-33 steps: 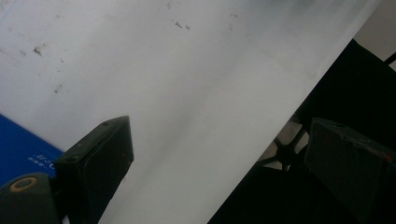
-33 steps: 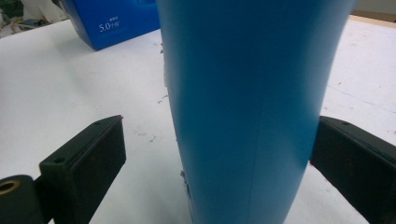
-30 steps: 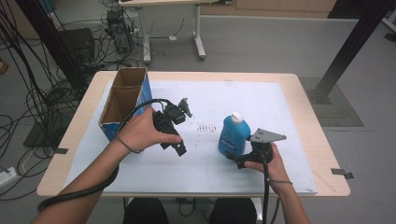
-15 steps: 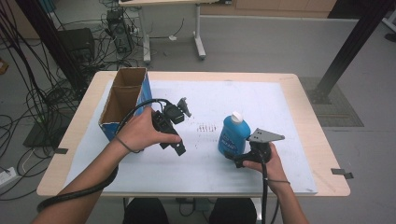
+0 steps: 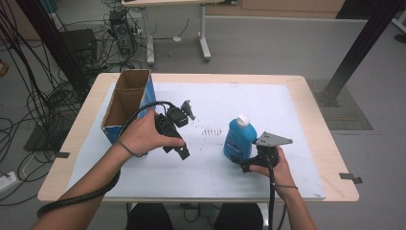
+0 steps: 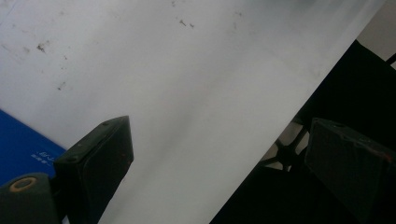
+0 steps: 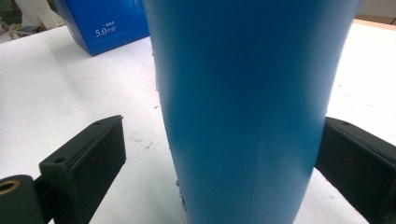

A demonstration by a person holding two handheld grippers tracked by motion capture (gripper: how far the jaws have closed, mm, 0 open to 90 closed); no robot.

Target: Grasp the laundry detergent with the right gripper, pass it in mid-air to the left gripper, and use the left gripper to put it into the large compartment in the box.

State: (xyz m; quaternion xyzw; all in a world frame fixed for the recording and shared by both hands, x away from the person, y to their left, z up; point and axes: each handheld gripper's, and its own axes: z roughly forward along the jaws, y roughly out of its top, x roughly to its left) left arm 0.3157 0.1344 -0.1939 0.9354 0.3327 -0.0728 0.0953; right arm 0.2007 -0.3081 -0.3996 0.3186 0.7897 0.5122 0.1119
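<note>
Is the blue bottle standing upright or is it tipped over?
Upright: the blue bottle stands on its base on the table, white cap on top.

The blue bottle [image 5: 238,140] with its white cap stands upright on the white sheet, right of the table's middle, just ahead of my right hand; up close its smooth blue body [image 7: 247,102] rises between my two spread black jaws, the left jaw clear of its side; well apart from it stands the blue open-topped box.
</note>
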